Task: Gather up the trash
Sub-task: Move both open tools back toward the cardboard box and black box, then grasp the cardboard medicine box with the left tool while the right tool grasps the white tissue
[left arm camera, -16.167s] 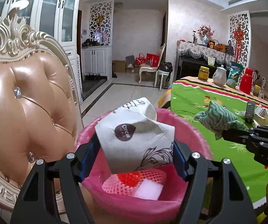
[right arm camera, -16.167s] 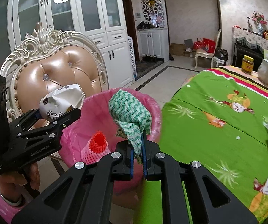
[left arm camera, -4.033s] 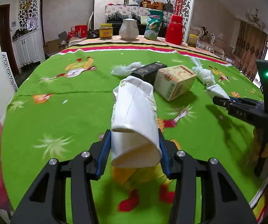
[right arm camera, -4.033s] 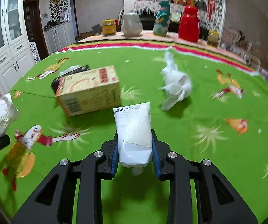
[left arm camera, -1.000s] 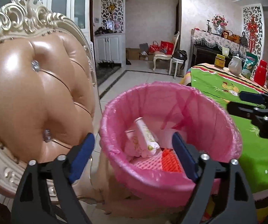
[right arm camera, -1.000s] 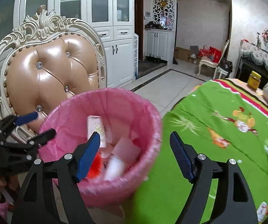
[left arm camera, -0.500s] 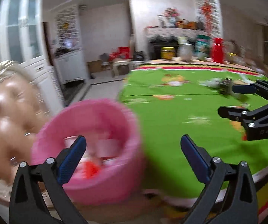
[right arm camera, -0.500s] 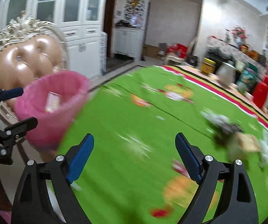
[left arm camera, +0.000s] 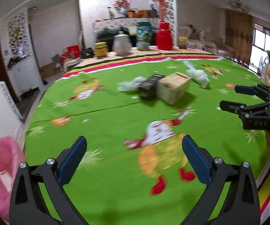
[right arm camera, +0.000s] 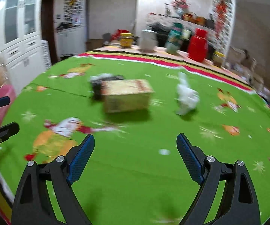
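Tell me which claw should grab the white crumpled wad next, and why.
Right, probably. The wad lies up-table on the right claw's side, right of the box, with bare cloth between. From the left claw it sits beyond the box, far right. Both claws are open and empty.

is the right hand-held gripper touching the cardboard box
Apart. The right wrist view shows the right hand-held gripper open, with bare green tablecloth between it and the cardboard box.
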Tool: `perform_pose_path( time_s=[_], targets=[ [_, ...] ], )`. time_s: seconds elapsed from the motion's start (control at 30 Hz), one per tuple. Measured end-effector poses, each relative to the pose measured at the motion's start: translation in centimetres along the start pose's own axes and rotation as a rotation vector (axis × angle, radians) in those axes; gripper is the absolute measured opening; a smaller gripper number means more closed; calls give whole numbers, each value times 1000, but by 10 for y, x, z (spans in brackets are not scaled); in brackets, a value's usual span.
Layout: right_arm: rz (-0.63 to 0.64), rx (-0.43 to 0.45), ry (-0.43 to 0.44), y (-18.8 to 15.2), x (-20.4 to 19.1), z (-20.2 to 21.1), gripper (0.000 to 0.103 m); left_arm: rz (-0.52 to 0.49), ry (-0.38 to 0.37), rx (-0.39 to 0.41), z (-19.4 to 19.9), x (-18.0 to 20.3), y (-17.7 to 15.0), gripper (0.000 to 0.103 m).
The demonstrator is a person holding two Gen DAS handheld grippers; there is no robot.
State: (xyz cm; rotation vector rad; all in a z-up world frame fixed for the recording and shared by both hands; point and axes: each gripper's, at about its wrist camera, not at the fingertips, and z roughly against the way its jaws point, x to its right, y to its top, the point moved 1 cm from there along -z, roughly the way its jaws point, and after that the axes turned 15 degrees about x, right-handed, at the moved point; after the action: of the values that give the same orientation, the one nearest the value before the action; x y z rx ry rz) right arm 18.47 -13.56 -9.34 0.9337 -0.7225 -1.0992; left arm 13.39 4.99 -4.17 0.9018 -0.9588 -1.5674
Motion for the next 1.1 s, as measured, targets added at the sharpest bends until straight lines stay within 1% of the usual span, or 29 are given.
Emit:
perform_pose_path(
  time_s=[0.13, 0.2, 0.33, 0.43, 0.53, 0.7, 0.8, 0.87, 0.97, 1.0, 1.03, 1.07, 1.1],
  targets=[
    [-56, -53, -50, -6, 46, -17, 84, -10, -63, -30, -34, 26, 7, 98],
    [-70, -68, -59, -7, 57, -24, 84, 0, -90, -47, -57, 35, 11, 98],
    [-68, -87, -62, -8, 70, -38, 84, 29, -124, -77, -94, 46, 17, 98],
    [-73, -100, -63, -9, 80, -51, 84, 31, -154, -92, -117, 52, 21, 97],
    [-91, -104, -63, -7, 89, -59, 84, 2, -180, -115, -141, 59, 25, 97],
    [-85, -123, -47, -4, 95, -77, 84, -57, -182, -147, -182, 61, 32, 97],
    [-94, -139, -45, -4, 99, -93, 84, -80, -189, -148, -200, 60, 37, 97],
    [-122, -148, -50, -2, 105, -106, 84, -76, -201, -143, -208, 60, 40, 97],
    [-177, -159, -47, 2, 113, -127, 84, -63, -242, -134, -217, 63, 46, 97],
    [-186, -166, -52, 5, 115, -135, 84, -63, -259, -136, -218, 66, 47, 93],
    [-189, -168, -54, 6, 117, -140, 84, -66, -282, -144, -220, 69, 47, 85],
    [-194, -167, -56, 10, 118, -148, 84, -71, -303, -157, -221, 72, 45, 69],
    [-198, -168, -55, 13, 118, -154, 84, -75, -308, -160, -218, 75, 44, 68]
  ],
)
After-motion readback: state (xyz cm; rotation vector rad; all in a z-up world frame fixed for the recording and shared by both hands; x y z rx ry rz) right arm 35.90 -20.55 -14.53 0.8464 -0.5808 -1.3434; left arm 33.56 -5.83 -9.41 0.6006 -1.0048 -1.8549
